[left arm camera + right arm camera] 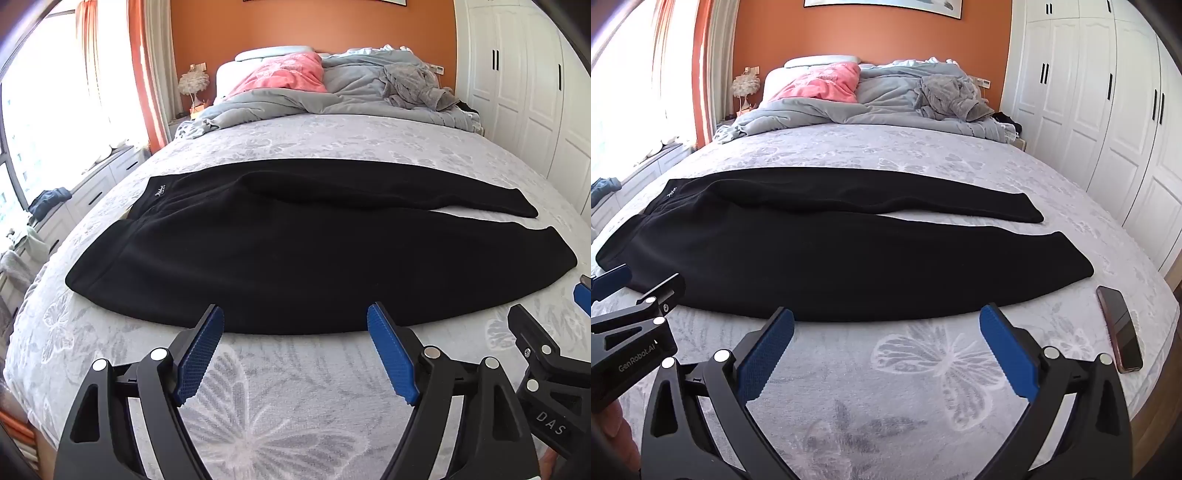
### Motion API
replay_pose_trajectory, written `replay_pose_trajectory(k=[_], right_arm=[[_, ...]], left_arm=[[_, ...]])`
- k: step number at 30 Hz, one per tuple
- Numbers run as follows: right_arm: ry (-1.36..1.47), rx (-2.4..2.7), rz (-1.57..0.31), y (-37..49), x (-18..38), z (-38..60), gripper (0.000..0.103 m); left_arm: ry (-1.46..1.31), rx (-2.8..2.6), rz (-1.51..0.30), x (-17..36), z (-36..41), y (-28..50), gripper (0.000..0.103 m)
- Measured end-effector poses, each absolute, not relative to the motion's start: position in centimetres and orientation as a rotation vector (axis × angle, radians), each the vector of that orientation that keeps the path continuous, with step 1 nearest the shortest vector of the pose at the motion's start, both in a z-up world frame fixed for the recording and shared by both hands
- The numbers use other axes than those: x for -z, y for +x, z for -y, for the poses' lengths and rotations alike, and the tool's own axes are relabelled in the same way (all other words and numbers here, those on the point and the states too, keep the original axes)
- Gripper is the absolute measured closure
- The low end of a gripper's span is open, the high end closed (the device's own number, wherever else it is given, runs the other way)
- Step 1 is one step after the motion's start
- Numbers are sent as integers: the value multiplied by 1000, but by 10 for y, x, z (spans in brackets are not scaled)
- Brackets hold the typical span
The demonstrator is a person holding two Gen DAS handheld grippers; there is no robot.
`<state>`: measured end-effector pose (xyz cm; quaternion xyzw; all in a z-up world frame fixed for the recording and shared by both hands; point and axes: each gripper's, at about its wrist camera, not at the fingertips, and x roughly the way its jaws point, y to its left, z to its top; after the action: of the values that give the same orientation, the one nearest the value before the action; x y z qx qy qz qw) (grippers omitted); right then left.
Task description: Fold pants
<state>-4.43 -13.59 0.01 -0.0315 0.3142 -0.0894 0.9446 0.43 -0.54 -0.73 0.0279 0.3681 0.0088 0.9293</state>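
The black pants (295, 251) lay spread flat across the bed (332, 144), waistband to the left and both legs running off to the right, the far leg and the near leg parted by a thin strip of sheet toward the cuffs. A small pale logo (159, 192) sat near the waistband, up and to the left of the left gripper (295, 325).

That left gripper hovered just short of the near edge of the pants, its blue pads (199, 362) spread wide with nothing between them, only the butterfly-patterned sheet below. Just to its right, close beside it, the right gripper (886, 325) stood the same way: jaws as wide as they go, empty, tips near the near leg's hem line but apart from the cloth. Each gripper showed at the edge of the other's view.

Further right of the right gripper, a dark phone (1119, 328) lay on the sheet near the bed's edge, beyond the cuff of the near leg. Ahead of both grippers, past the pants, a grey duvet (295, 99) and a pink pillow (288, 74) were bunched at the headboard.
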Motion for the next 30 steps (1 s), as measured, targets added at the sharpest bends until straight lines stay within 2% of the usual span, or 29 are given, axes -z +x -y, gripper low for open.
replay_pose_trajectory(k=[30], right_arm=[[-57,179,-650,-43,0,135,5]], left_arm=[[58,-31,-752,11,6,2,26]])
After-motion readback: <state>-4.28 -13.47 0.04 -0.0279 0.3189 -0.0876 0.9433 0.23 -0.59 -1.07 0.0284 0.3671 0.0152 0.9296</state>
